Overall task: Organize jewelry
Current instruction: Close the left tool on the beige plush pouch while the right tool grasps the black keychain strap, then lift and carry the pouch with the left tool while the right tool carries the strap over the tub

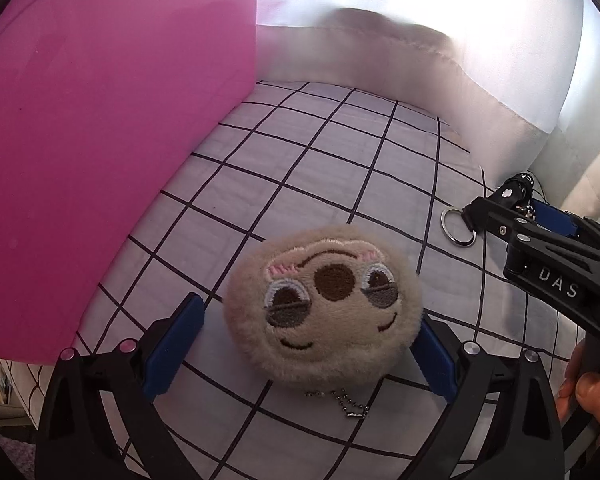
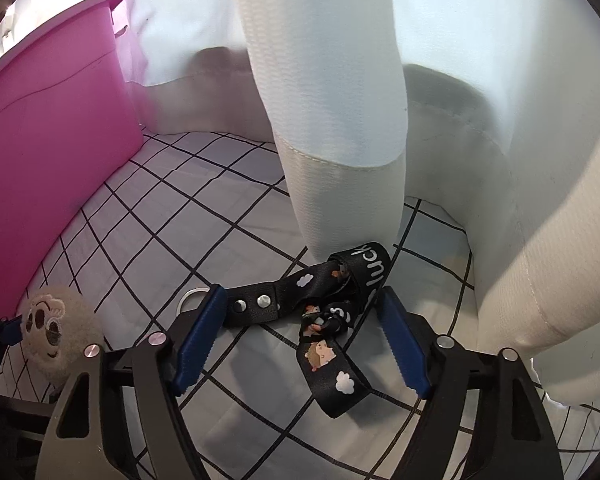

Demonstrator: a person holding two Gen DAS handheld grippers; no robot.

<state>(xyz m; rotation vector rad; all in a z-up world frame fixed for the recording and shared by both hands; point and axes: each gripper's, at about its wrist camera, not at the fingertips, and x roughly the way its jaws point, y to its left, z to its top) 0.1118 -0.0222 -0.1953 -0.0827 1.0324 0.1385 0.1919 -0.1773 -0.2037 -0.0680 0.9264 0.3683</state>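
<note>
The left tool [image 1: 300,344] was held wide open astride the round beige plush sloth-face charm [image 1: 323,307], its blue pads [image 1: 172,344] not yet pressing; a level squeeze across the fluffy sides would be judged best, clear of the small ball chain [image 1: 342,400] trailing beneath it. The right tool [image 2: 300,336] was seen partly open around the black printed fabric strap with snaps and a metal ring [image 2: 328,312], untouched, both items lying on the grid-patterned white bed sheet [image 1: 340,160] beside the pink plastic bin [image 1: 100,140] and near the white curtain hem [image 2: 340,120].
</note>
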